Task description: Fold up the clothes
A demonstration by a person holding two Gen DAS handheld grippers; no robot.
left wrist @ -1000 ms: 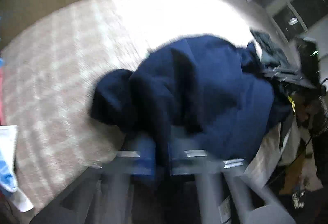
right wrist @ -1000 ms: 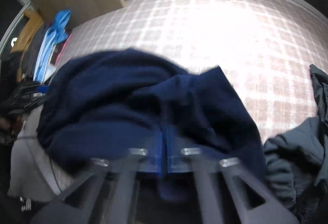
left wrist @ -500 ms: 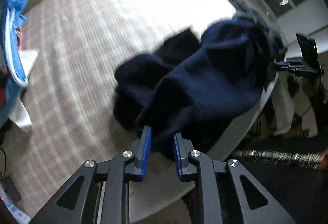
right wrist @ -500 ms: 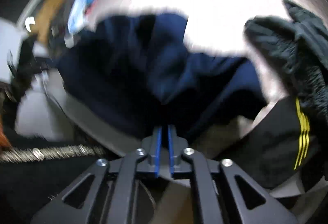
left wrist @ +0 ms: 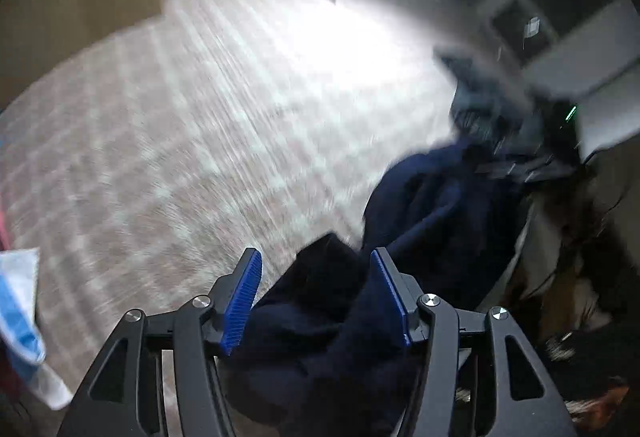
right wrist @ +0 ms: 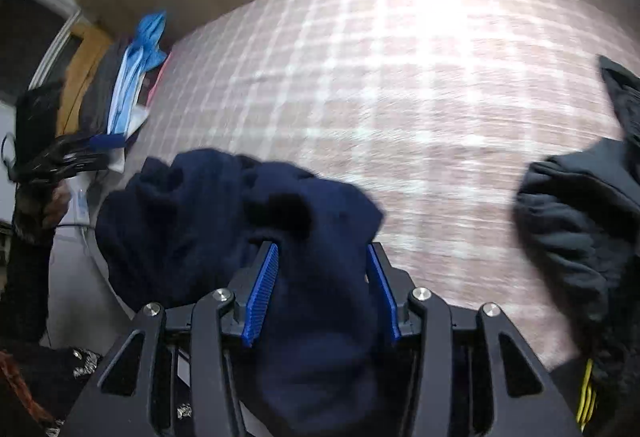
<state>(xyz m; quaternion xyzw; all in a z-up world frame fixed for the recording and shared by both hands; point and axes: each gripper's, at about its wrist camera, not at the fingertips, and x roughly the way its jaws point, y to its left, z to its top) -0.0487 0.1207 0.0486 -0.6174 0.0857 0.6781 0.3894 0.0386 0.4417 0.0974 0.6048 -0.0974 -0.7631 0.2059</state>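
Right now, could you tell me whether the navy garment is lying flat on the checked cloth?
No, the navy garment sits bunched in a crumpled heap.

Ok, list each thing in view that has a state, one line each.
navy garment: crumpled, unfolded, bunched at the table's near edge.
left tool: jaws opening, navy cloth between the pads.
right tool: jaws opening, navy cloth between the pads.
dark grey garment: heaped, unfolded, apart from the navy one.
checked tablecloth: spread flat.
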